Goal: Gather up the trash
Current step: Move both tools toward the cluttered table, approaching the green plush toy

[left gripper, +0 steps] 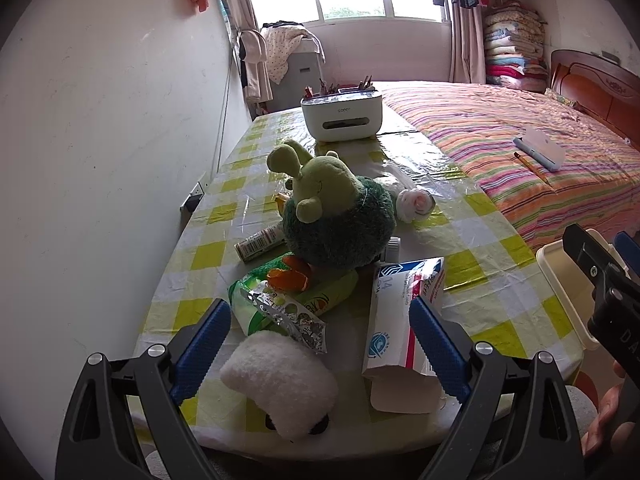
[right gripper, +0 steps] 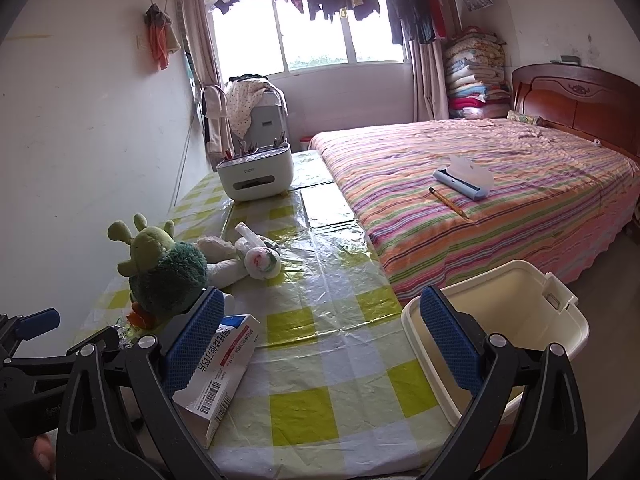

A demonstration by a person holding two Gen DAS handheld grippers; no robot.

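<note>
Left gripper (left gripper: pixel 320 344), blue ribbed pads spread wide and holding nothing, hangs low over the near edge of the yellow-and-white checked plastic tablecloth (left gripper: pixel 472 236). Between its fingers lie a white fluffy soft toy (left gripper: pixel 280 380) and a crumpled silver snack wrapper (left gripper: pixel 288 316); the opened white, blue and red cardboard medicine box (left gripper: pixel 400 320) touches or passes just behind the right pad, which cannot be told apart. Right gripper (right gripper: pixel 320 344), likewise released and empty, hovers between that box (right gripper: pixel 220 372) and the empty cream plastic bin (right gripper: pixel 560 320) beside the table, probably placed there to receive litter. Beyond stand a green plush toy (left gripper: pixel 336 216), a green wrapper (left gripper: pixel 280 304) and a small tube (left gripper: pixel 260 242).
</note>
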